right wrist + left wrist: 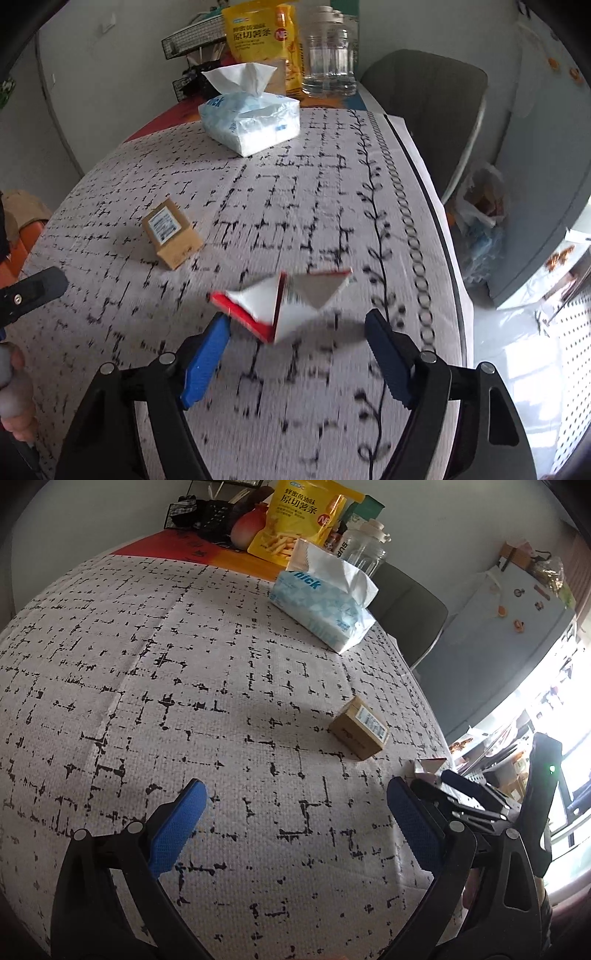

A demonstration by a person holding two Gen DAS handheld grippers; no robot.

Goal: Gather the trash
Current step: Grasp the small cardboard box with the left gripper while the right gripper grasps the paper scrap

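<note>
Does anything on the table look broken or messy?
Yes. A torn-open red and white carton lies flattened with its flaps splayed, just ahead of the right hand-held gripper. The small cardboard box nearby looks intact.

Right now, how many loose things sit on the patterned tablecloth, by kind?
Small brown cardboard box with a label: 1
Torn red-and-white paper carton: 1
Blue-and-white soft tissue pack: 1
Total: 3
</note>
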